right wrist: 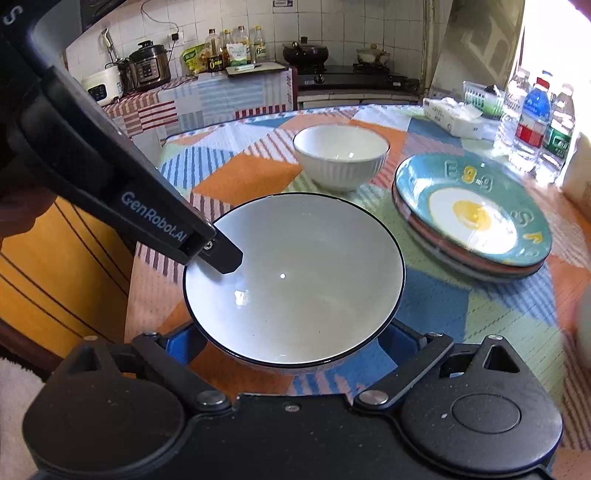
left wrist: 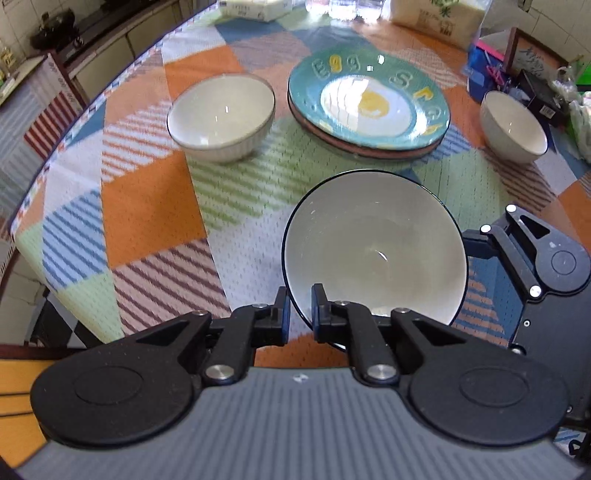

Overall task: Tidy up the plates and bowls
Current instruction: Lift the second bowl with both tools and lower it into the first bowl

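Note:
A black-rimmed white bowl (left wrist: 373, 247) (right wrist: 295, 277) is above the near part of the table. My left gripper (left wrist: 300, 310) is shut on its rim, one finger (right wrist: 221, 258) inside the bowl. My right gripper (right wrist: 291, 347) is open, its blue-padded fingers on either side of the bowl's underside; whether they touch is unclear. It shows in the left wrist view (left wrist: 532, 258) at the bowl's right. A ribbed white bowl (left wrist: 221, 118) (right wrist: 341, 157) stands behind. A teal egg plate (left wrist: 369, 103) (right wrist: 472, 210) tops a plate stack. Another white bowl (left wrist: 513, 127) stands far right.
The table has a patchwork cloth (left wrist: 147, 206). Water bottles (right wrist: 535, 114), a tissue pack (right wrist: 454, 114) and a white bag (left wrist: 439, 18) stand at its far side. Clutter (left wrist: 535, 81) lies at the right edge. A kitchen counter with a cooker (right wrist: 147, 66) is beyond.

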{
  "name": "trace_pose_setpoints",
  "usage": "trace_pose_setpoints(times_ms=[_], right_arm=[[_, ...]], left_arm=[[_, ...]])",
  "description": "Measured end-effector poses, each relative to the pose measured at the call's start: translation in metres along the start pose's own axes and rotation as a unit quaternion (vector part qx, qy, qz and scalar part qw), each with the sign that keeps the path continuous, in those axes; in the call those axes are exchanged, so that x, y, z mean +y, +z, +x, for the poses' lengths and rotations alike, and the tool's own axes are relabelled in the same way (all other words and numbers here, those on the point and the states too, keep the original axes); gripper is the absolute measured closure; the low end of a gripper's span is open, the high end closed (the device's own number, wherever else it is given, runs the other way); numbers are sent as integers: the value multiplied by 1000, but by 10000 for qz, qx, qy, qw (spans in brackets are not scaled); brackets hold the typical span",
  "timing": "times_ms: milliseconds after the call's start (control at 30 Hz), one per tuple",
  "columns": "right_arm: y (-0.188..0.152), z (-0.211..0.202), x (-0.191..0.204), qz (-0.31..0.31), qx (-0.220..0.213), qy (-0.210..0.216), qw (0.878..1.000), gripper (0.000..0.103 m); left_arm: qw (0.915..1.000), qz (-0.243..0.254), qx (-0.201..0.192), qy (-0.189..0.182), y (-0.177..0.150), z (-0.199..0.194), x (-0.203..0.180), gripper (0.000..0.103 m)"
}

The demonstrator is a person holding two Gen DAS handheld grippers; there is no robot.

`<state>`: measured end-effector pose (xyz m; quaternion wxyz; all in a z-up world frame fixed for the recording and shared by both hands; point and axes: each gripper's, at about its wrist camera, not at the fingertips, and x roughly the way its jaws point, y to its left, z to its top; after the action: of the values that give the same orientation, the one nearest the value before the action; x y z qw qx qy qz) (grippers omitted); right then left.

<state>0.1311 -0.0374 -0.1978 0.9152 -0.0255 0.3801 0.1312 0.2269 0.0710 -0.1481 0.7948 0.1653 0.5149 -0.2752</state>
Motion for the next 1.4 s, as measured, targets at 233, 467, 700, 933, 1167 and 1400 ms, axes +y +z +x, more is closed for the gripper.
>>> trace_pose_setpoints(times_ms=[233, 467, 700, 933, 1167, 1400], right_arm=[[49, 0, -12, -45, -381, -200, 9991, 3], [99, 26, -23, -272, -590, -177, 9977, 3], [131, 68, -29, -283, -574, -85, 9979, 3], [144, 99, -34, -414, -334, -72, 9986, 3], [147, 119, -41, -347, -85, -100, 9993, 3], [151, 131, -44, -340, 178, -233, 9990, 4]], left_arm=[[9989, 16, -442, 143, 45, -22, 19, 94], [9985, -304, -411, 173, 91, -11, 67, 93], [9980, -493, -198, 333, 121, 22, 102, 93], [9975, -681, 65, 175, 135, 55, 124, 93], [9975, -613, 285, 189, 146, 77, 126, 93], [9974, -352, 480, 404, 153, 91, 119, 91]])
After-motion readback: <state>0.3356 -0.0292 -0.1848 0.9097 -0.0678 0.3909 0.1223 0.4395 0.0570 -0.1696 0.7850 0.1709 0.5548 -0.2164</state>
